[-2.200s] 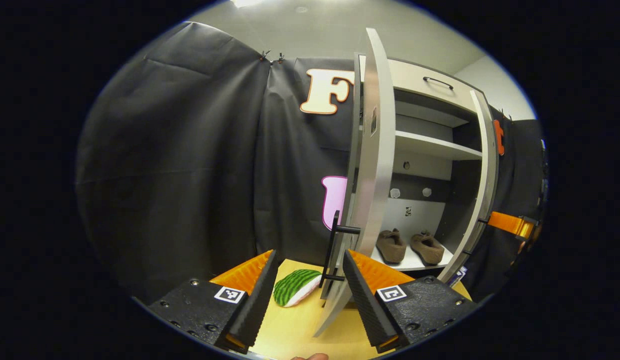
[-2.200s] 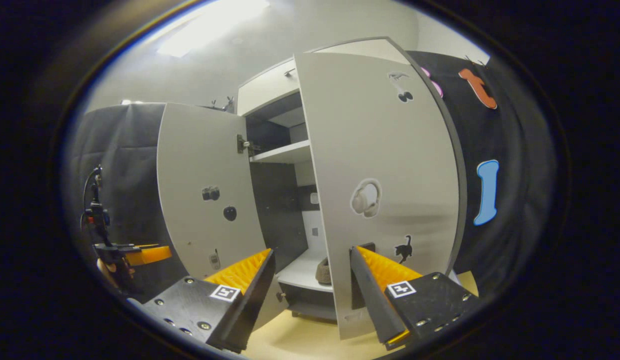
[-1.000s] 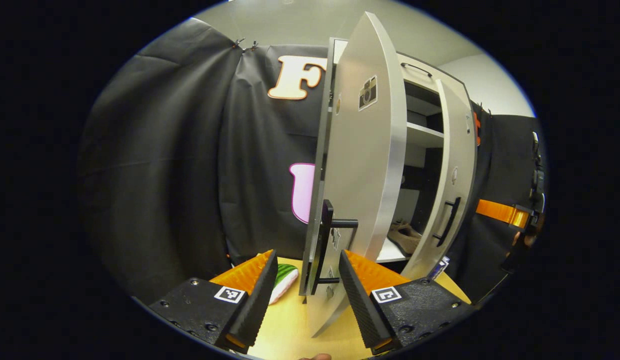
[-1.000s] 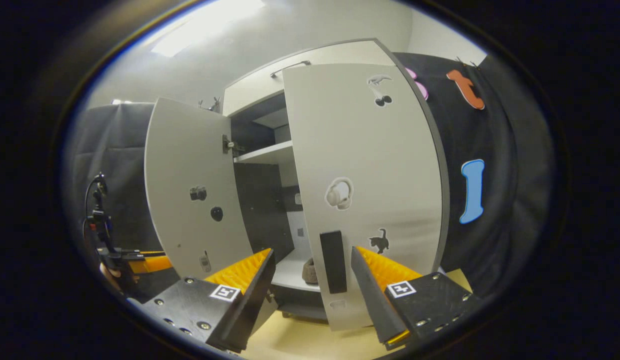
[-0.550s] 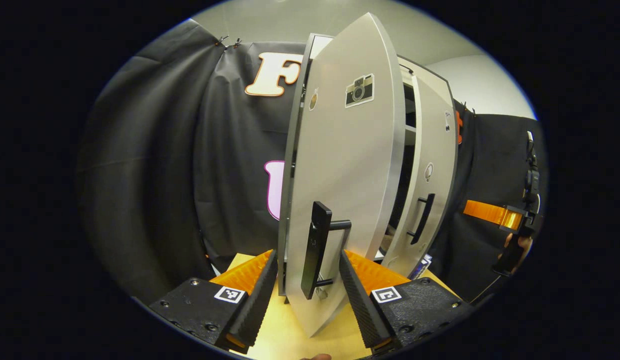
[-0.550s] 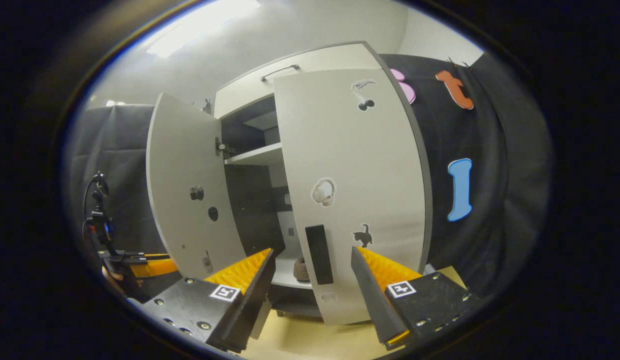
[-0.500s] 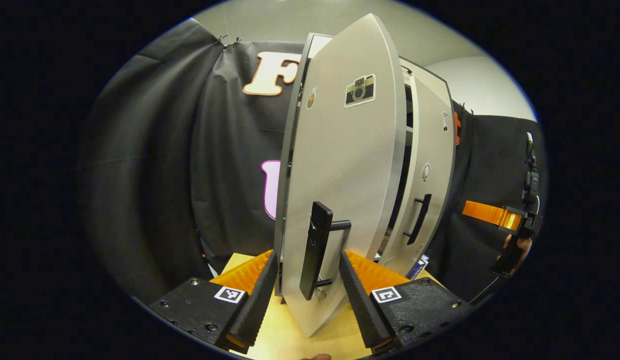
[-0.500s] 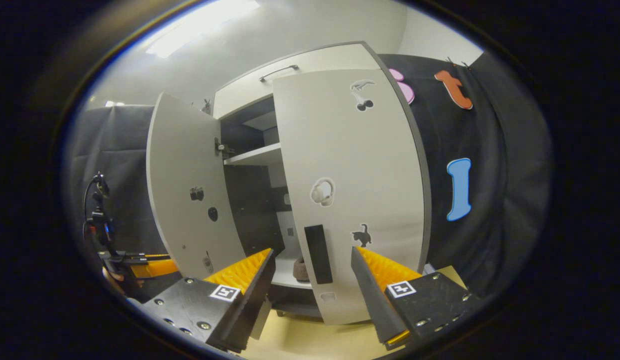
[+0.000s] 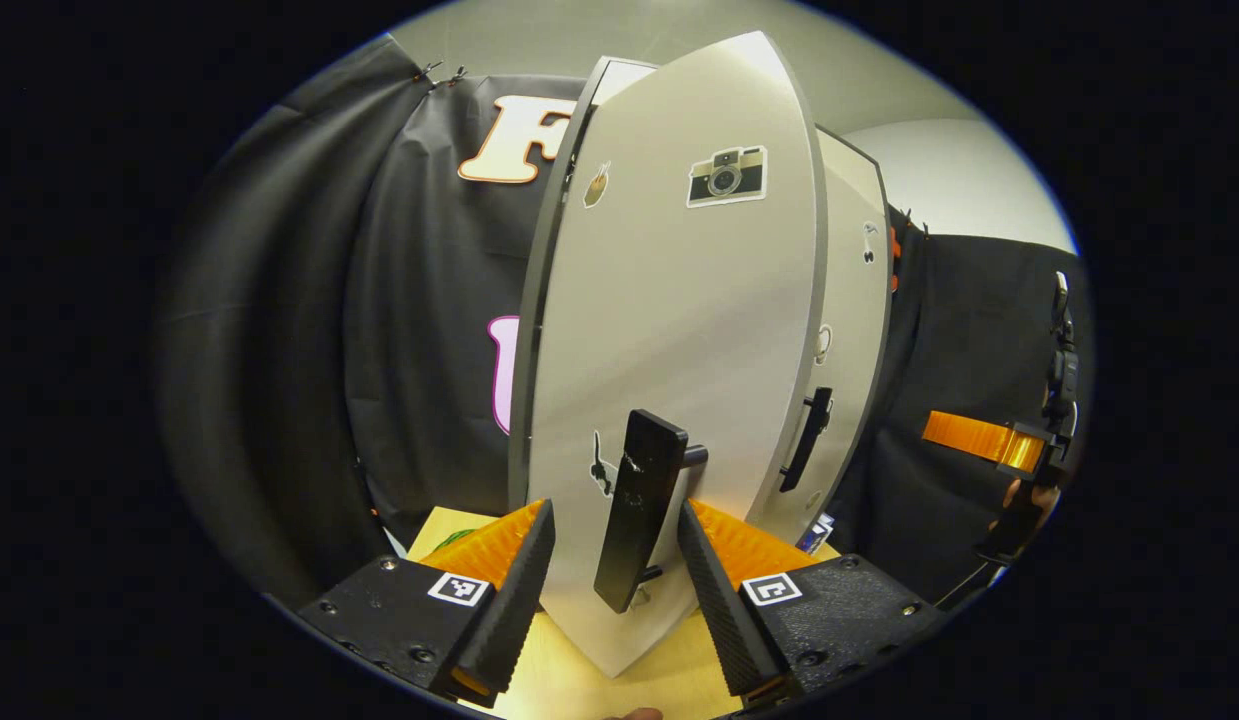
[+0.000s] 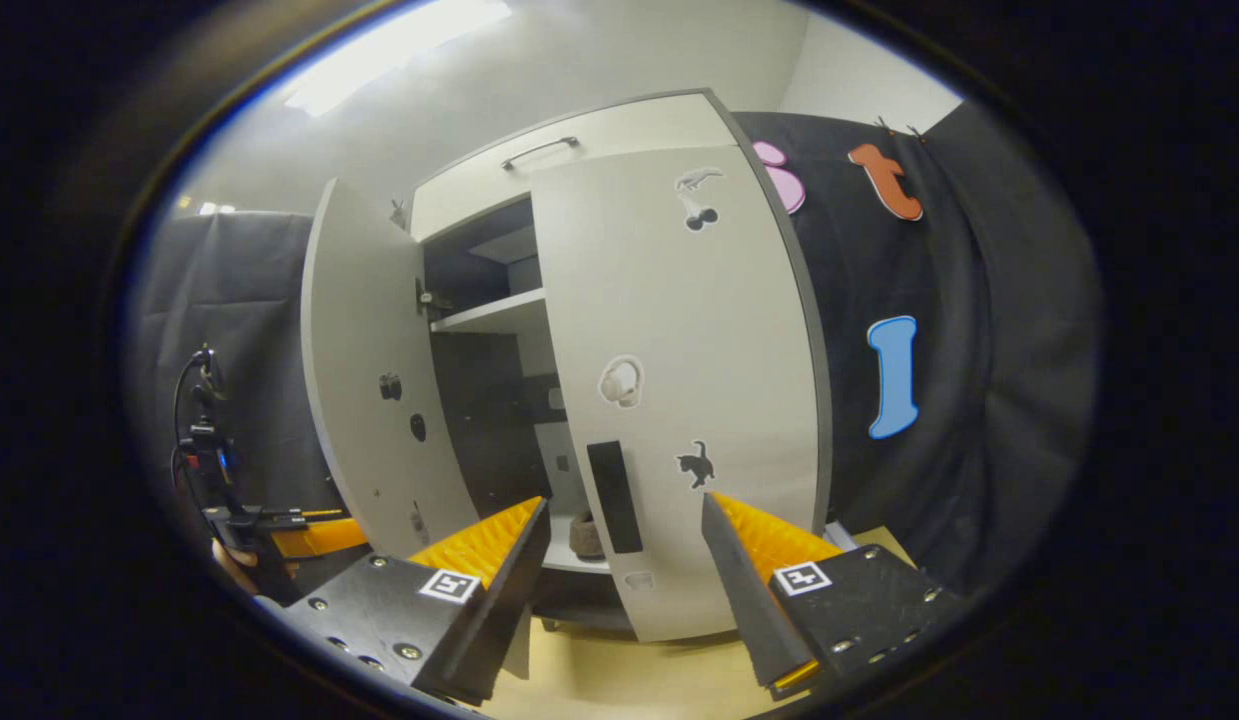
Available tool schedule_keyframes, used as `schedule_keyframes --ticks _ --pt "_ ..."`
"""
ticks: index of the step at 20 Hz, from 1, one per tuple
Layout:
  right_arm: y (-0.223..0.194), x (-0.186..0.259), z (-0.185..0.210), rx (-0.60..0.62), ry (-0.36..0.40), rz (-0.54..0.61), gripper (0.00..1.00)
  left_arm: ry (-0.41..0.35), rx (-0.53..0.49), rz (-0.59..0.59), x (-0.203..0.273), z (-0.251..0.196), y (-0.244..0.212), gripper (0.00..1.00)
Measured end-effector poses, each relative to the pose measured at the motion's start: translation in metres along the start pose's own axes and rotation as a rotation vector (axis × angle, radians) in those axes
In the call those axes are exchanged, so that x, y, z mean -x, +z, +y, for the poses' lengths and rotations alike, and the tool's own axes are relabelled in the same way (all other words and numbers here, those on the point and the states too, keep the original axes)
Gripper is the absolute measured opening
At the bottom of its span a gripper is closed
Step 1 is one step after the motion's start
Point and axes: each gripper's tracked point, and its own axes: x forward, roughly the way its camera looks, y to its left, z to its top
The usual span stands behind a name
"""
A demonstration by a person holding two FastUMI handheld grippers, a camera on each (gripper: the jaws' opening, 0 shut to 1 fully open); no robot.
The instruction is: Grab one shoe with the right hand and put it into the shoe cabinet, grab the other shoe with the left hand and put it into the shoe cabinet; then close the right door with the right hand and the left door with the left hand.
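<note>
The pale shoe cabinet (image 10: 579,135) stands on a wooden table. In the left gripper view its left door (image 9: 679,330), with a camera sticker, is partly swung in. That door's black handle (image 9: 639,520) stands between the fingers of my open left gripper (image 9: 614,590), with a gap on both sides. In the right gripper view the right door (image 10: 679,400) is almost closed, and its black handle (image 10: 609,495) sits just ahead of my open right gripper (image 10: 624,590). A brown shoe (image 10: 584,535) shows through the gap on the bottom shelf.
The left door (image 10: 364,370) stands ajar in the right gripper view, with a hand holding the left gripper (image 10: 299,535) beside it. The right gripper (image 9: 989,440) shows far right in the left gripper view. Black cloth walls surround the cabinet. Wooden tabletop (image 10: 619,690) lies below.
Both doors have swung toward the cabinet. The left door now hides the shoes in the left gripper view, and the right door has narrowed the opening. Both grippers stayed open.
</note>
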Motion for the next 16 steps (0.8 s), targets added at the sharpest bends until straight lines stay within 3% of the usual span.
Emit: schedule_keyframes --ticks 2,12,15,16 --pt "0.000 0.002 -0.004 0.000 -0.013 -0.001 0.91 -0.019 0.006 0.002 -0.005 -0.004 -0.001 0.75" --pt "0.009 0.011 -0.034 -0.003 -0.088 -0.016 0.91 -0.121 0.020 0.011 -0.038 -0.039 -0.004 0.80" --pt "0.011 0.017 -0.044 -0.005 -0.115 -0.024 0.91 -0.140 0.003 0.015 -0.052 -0.047 -0.004 0.78" --pt "0.012 0.019 -0.048 -0.005 -0.126 -0.026 0.91 -0.154 -0.001 0.014 -0.058 -0.054 -0.006 0.82"
